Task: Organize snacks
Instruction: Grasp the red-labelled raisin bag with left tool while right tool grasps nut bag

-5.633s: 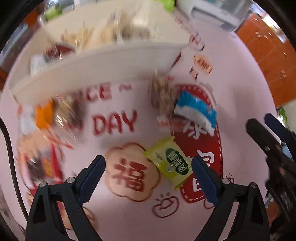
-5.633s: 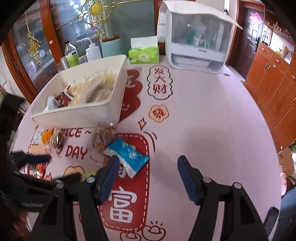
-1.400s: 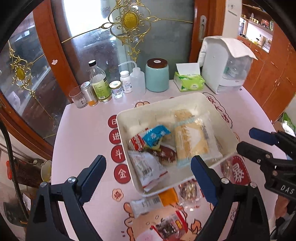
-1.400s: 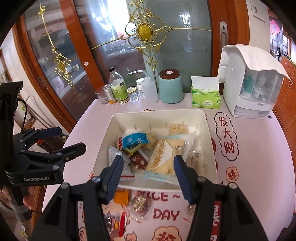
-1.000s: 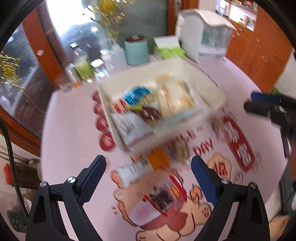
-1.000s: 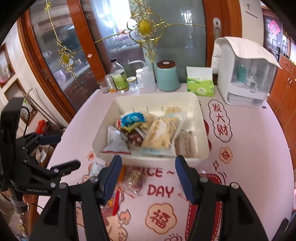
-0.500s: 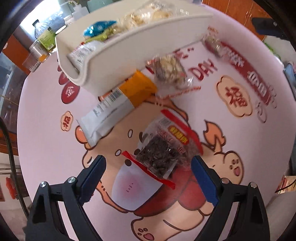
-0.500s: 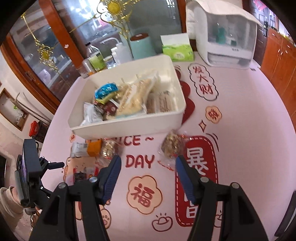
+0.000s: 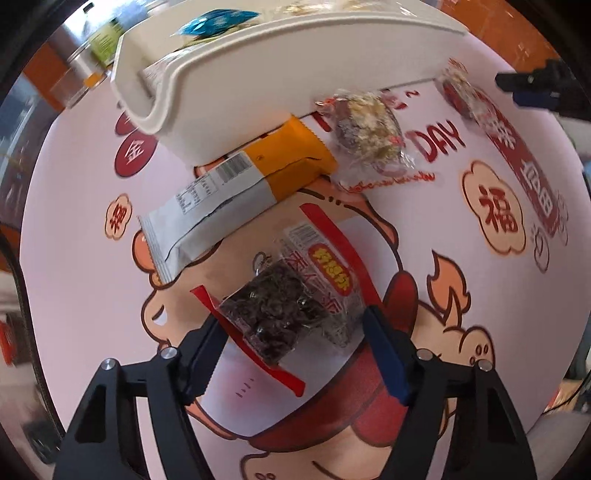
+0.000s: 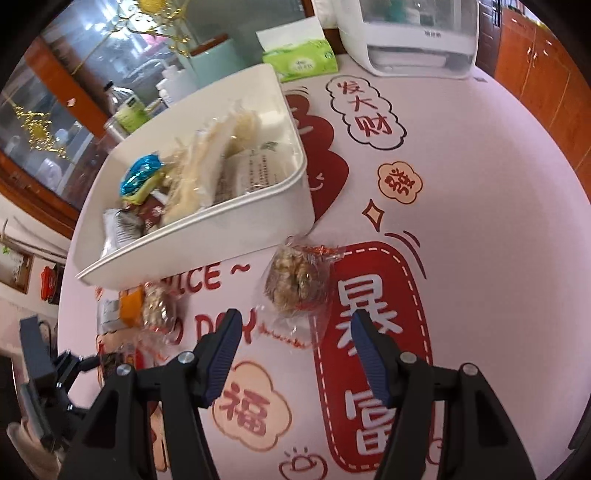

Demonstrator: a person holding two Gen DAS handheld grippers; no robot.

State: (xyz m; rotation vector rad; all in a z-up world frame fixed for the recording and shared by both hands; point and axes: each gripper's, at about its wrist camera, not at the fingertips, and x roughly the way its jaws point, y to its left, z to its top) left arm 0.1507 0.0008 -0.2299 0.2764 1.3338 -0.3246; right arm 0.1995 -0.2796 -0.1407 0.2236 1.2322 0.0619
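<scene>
My left gripper (image 9: 295,345) is open, its fingers either side of a clear packet of dark dried fruit with a red-and-yellow label (image 9: 291,302) lying on the table. A white-and-orange bar packet (image 9: 236,188) and a clear nut-cluster packet (image 9: 369,125) lie beyond it, against the white bin (image 9: 258,62). My right gripper (image 10: 295,343) is open just short of another clear nut-cluster packet (image 10: 297,280). The white bin (image 10: 207,236) holds several snack packets.
The pink printed tablecloth (image 10: 480,221) covers the round table. A green tissue box (image 10: 299,61), a white appliance (image 10: 413,33), a teal canister (image 10: 214,55) and bottles (image 10: 125,107) stand at the back. The left gripper shows at lower left in the right wrist view (image 10: 48,373).
Both grippers have dropped closer to the table. The left one has moved down around the dried-fruit packet and narrowed its opening. The right one has closed in on the nut-cluster packet.
</scene>
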